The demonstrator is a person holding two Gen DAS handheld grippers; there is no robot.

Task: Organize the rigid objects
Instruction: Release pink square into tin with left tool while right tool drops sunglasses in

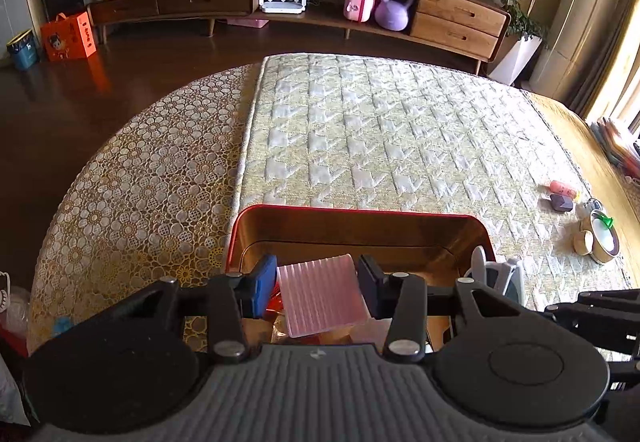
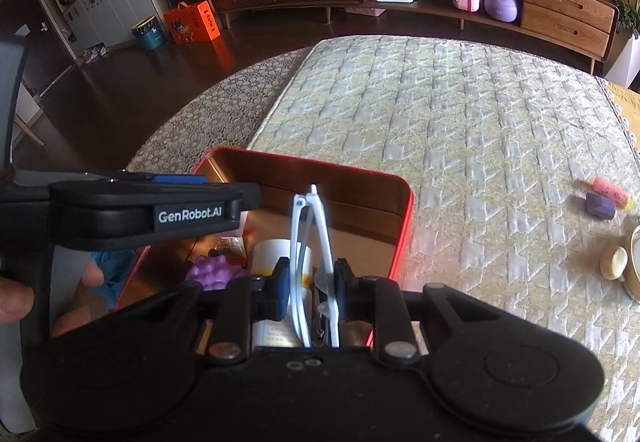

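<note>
My left gripper (image 1: 316, 274) is shut on a pink ribbed block (image 1: 320, 298), held between its blue and black pads. It hovers over the near part of a red tin box (image 1: 360, 211) with a golden inside. My right gripper (image 2: 312, 278) is shut on a folded pair of white-framed glasses (image 2: 298, 226), whose arms point up over the same red tin box (image 2: 406, 210). In the box lie a purple bumpy toy (image 2: 212, 270), a white and yellow bottle (image 2: 280, 252) and a small packet (image 2: 232, 244). The glasses (image 1: 498, 272) also show at the right in the left wrist view.
The box stands on a quilted yellow mat (image 1: 380, 130) over a lace-covered round table (image 1: 140, 170). At the mat's right edge lie a pink tube (image 2: 610, 190), a purple block (image 2: 600, 205), a beige round piece (image 2: 614, 262) and a wooden bowl (image 1: 604, 238). A hand (image 2: 16, 298) is at the left.
</note>
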